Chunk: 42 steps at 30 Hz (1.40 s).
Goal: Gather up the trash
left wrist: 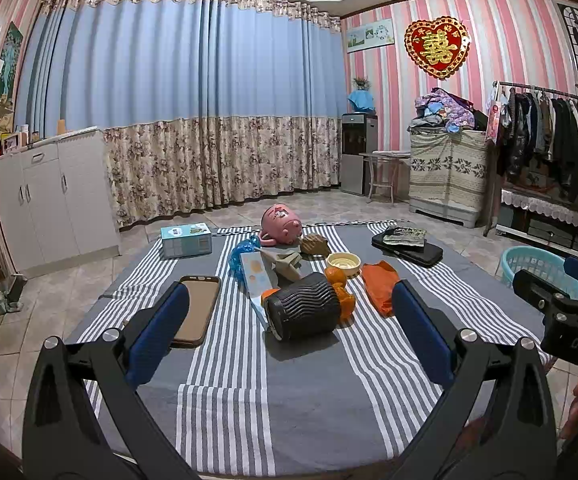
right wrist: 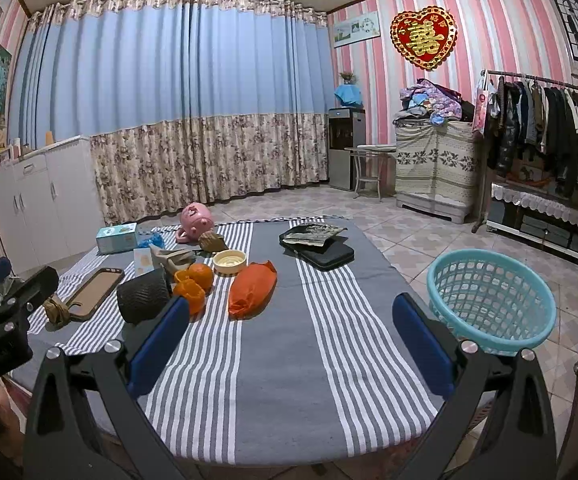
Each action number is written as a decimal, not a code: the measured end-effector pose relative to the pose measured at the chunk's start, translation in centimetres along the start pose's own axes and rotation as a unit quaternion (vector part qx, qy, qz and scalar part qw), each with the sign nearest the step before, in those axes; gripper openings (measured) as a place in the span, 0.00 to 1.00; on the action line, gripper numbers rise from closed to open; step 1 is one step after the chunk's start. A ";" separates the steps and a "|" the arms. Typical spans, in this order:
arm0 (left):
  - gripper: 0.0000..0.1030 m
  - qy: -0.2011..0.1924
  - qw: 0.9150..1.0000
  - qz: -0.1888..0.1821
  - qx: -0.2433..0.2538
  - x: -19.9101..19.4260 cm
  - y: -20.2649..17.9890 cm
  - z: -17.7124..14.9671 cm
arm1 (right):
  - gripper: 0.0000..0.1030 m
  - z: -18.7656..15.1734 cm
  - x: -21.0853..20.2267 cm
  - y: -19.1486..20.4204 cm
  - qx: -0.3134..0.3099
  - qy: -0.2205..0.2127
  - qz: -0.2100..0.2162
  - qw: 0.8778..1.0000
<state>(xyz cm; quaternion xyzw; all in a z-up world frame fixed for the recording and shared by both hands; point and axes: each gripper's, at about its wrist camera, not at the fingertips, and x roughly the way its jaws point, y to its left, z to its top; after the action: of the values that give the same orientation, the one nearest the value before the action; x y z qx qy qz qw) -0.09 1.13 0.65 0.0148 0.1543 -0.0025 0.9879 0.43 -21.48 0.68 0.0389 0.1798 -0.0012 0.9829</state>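
Note:
On the striped cloth (right wrist: 289, 380), litter sits in a cluster: an orange plastic bag (right wrist: 253, 288), orange peel (right wrist: 189, 292) beside a tangerine (right wrist: 201, 274), crumpled brown paper (left wrist: 285, 262) and a blue plastic wad (left wrist: 243, 256). My left gripper (left wrist: 291, 288) is open, level with a black ribbed cylinder (left wrist: 303, 306) lying on its side just ahead. My right gripper (right wrist: 291, 302) is open over bare cloth, the orange bag ahead to the left. A teal basket (right wrist: 493, 304) stands off the cloth's right edge. Neither gripper holds anything.
Also on the cloth are a phone case (left wrist: 197, 308), a cream dish (left wrist: 343, 263), a pink piggy bank (left wrist: 279, 224), a teal box (left wrist: 186, 240) and a black case (right wrist: 321, 250). White cabinets stand left, a clothes rack right, tiled floor around.

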 end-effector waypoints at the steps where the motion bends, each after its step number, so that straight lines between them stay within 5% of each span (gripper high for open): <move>1: 0.95 -0.001 1.000 0.000 0.000 0.0 0.0 0.0 | 0.96 0.0 0.0 0.0 0.000 0.000 0.000 1.000; 42: 0.95 0.004 1.000 0.002 0.001 0.4 0.4 -0.6 | 0.96 -1.1 1.3 -0.7 -0.003 0.001 -0.006 1.000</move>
<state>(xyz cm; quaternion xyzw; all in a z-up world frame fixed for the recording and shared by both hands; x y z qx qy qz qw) 0.09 1.52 0.00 0.0157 0.1578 -0.0002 0.9873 1.21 -22.05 -0.85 0.0353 0.1812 -0.0063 0.9828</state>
